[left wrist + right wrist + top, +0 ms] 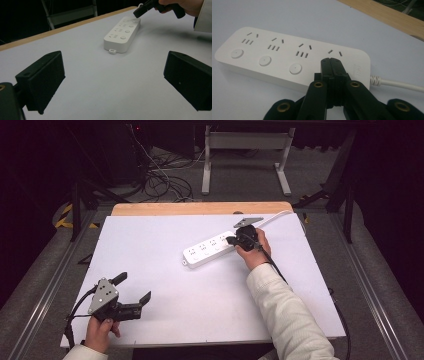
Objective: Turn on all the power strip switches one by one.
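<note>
- We press our right gripper (331,61), jaws closed and empty, onto the white power strip (207,250) mid-table, near its cord (397,83)
- Our left gripper (134,288) hovers wide open, well apart, holding nothing

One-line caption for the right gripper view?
Right gripper, jaws closed, tips down on the white power strip at the socket set nearest its cord.
</note>
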Action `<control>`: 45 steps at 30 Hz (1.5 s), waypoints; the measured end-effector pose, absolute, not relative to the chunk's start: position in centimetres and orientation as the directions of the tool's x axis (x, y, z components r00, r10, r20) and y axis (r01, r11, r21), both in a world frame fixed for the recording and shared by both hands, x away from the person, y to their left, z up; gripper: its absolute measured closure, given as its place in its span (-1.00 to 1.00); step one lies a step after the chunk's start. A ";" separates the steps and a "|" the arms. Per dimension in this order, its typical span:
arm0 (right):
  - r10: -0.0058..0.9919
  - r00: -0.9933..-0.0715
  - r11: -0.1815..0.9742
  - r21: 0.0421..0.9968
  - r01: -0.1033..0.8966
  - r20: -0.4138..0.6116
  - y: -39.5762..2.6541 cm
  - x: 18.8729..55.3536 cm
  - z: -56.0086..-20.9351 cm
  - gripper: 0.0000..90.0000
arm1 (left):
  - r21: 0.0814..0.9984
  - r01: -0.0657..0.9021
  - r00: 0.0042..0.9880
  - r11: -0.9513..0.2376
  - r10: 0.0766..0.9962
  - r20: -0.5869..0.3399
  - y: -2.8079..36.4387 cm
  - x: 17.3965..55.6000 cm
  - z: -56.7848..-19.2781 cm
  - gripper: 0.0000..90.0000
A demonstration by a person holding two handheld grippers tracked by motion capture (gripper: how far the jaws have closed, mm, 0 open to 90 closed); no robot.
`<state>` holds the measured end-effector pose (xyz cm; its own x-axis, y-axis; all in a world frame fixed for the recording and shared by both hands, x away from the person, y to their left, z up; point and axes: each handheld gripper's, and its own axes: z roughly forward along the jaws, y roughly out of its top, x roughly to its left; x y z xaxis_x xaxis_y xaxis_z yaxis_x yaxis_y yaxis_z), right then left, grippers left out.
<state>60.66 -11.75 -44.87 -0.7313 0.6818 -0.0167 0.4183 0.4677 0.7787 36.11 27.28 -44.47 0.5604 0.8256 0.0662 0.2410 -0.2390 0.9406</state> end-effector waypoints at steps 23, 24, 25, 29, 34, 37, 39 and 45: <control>0.700 -0.714 0.439 0.794 0.420 -0.009 -11.2 61.2 -46.3 1.00 | 0.940 0.243 0.564 -0.239 0.823 0.064 27.3 36.1 -44.5 -0.91; 0.702 -0.712 0.435 0.794 0.425 -0.004 -11.3 61.2 -46.3 1.00 | 0.940 0.243 0.564 -0.239 0.823 0.063 27.3 36.1 -44.5 -0.91; 0.705 -0.709 0.431 0.794 0.429 0.000 -11.3 61.2 -46.4 1.00 | 0.940 0.243 0.564 -0.239 0.823 0.063 27.3 36.1 -44.5 -0.91; 0.714 -0.700 0.413 0.796 0.443 0.019 -11.3 61.2 -46.4 1.00 | 0.940 0.245 0.565 -0.238 0.823 0.061 27.3 36.1 -44.5 -0.91; 0.721 -0.693 0.422 0.793 0.440 0.001 -11.1 61.0 -46.5 1.00 | 0.940 0.243 0.565 -0.239 0.823 0.063 27.3 36.1 -44.5 -0.91; 0.730 -0.683 0.412 0.791 0.452 0.010 -11.1 61.0 -46.5 1.00 | 0.939 0.246 0.566 -0.238 0.822 0.060 27.3 36.1 -44.5 -0.91; 0.730 -0.684 0.413 0.790 0.453 0.011 -11.1 61.0 -46.5 1.00 | 0.939 0.246 0.566 -0.239 0.822 0.061 27.3 36.1 -44.5 -0.91; 0.736 -0.676 0.395 0.792 0.467 0.031 -11.1 61.0 -46.6 1.00 | 0.939 0.247 0.568 -0.240 0.821 0.061 27.3 36.2 -44.5 -0.91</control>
<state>61.05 -11.14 -46.58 -0.6758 0.7364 0.0313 0.4666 0.3945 0.7916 36.17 27.30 -44.53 0.5675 0.8211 0.0611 0.2468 -0.2405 0.9388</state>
